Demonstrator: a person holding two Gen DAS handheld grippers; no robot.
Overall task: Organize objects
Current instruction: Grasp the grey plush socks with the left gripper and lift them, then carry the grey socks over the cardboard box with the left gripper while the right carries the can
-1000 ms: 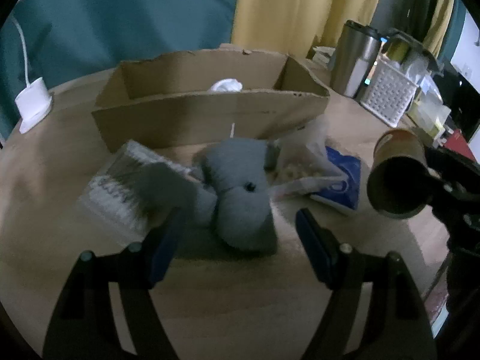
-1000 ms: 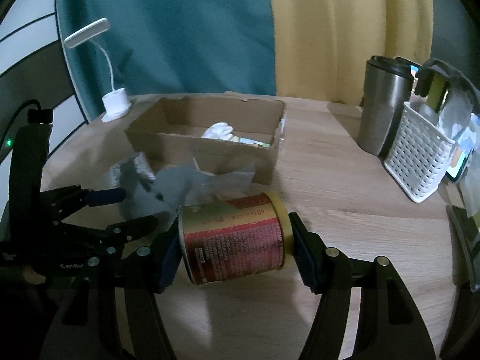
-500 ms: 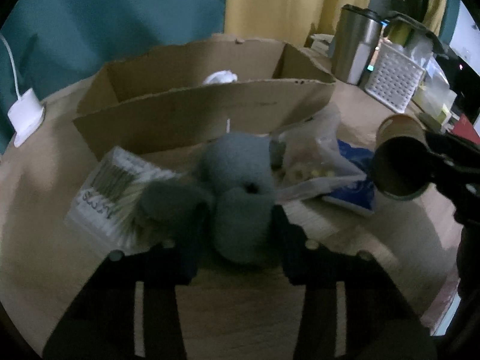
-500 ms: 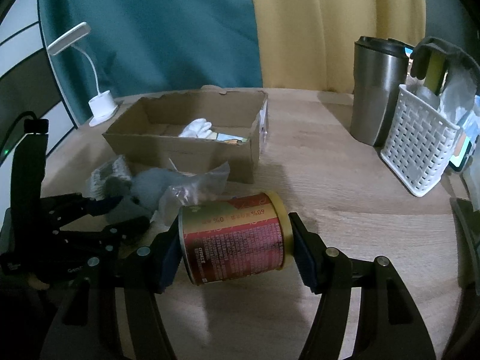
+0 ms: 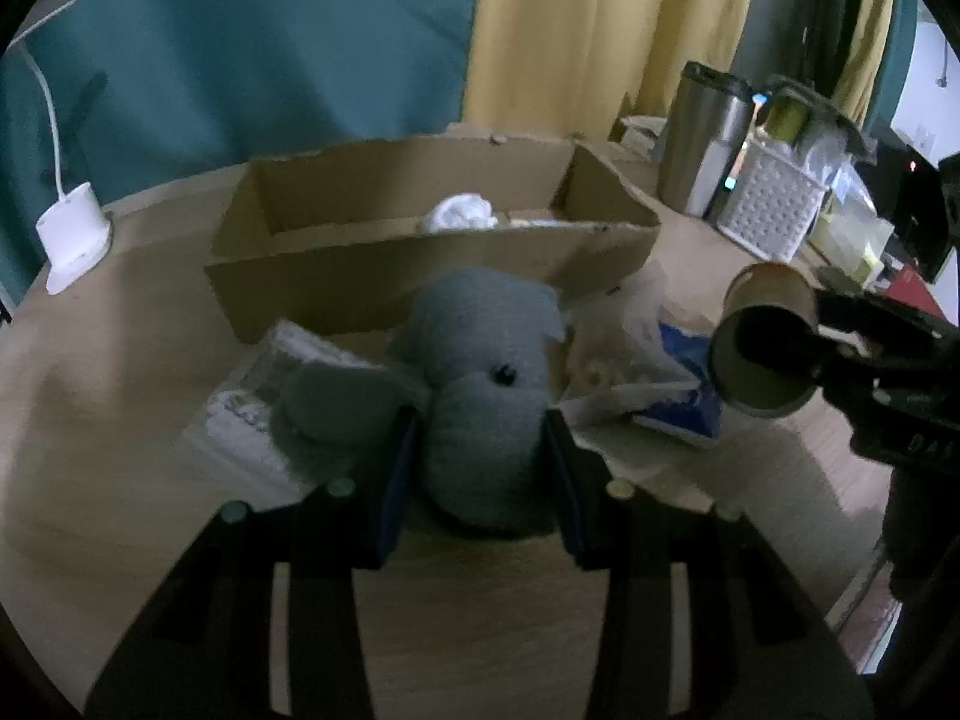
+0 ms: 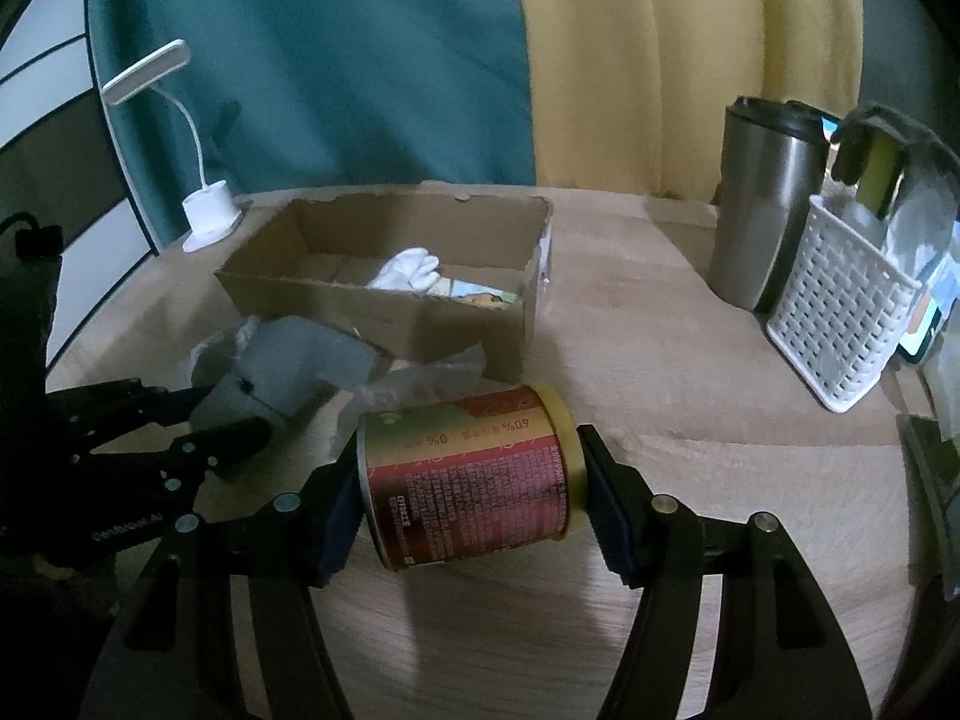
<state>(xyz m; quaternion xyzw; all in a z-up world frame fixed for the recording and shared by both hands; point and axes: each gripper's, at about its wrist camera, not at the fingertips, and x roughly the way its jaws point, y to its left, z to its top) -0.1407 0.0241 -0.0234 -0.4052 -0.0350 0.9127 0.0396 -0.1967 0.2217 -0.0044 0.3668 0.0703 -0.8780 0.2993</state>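
Your left gripper is clamped on the grey plush toy, which sits in front of the cardboard box on the table. Your right gripper pinches the red can end to end, held sideways above the tabletop. Only the left view shows the blue packet beside the toy; only the right view shows the can's printed label and the coloured cards beside the white glove in the box.
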